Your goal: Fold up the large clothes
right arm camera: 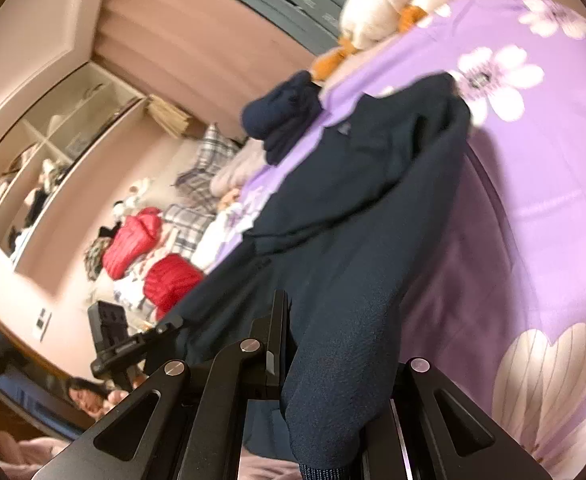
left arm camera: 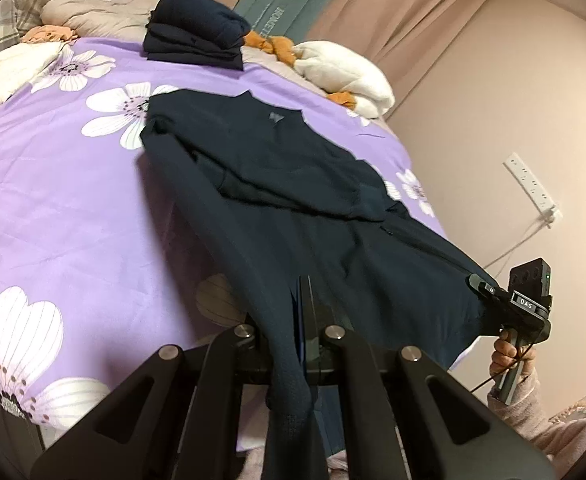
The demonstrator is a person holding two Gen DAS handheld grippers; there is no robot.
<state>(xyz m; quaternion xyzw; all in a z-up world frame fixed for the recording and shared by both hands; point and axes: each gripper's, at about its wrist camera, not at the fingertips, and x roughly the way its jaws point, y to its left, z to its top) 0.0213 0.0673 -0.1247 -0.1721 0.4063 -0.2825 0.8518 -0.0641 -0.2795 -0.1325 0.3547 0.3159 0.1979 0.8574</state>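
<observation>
The left gripper [left arm camera: 305, 320] is closed on the hem of a dark navy sweater [left arm camera: 285, 176], with cloth bunched between its fingers and spilling down over them. The right gripper [right arm camera: 293, 328] is likewise pinched on the hem at the other corner; seen from the left wrist camera, it sits at the sweater's far right edge with the person's hand [left arm camera: 505, 356] under it.

Between the two grippers the hem is lifted clear of the bed [left arm camera: 53, 184], which wears a purple cover printed with big white flowers. The upper part of the sweater lies flat on the cover, collar pointing away, a small chest logo showing. Its sleeves appear already folded across the body.

Beyond it, near the head of the bed, sits a stack [left arm camera: 197, 28] of folded navy clothes. White and orange soft toys [left arm camera: 345, 68] lie just beside the stack, and grey pillows behind.

Judging by this, the step in hand is the bottom-to-top fold. The next move calls for carrying both corners forward together, level and at the same pace, so the hem lands squarely near the collar, then letting go of both corners. Uneven travel would skew the fold or drag the sleeves loose.
</observation>
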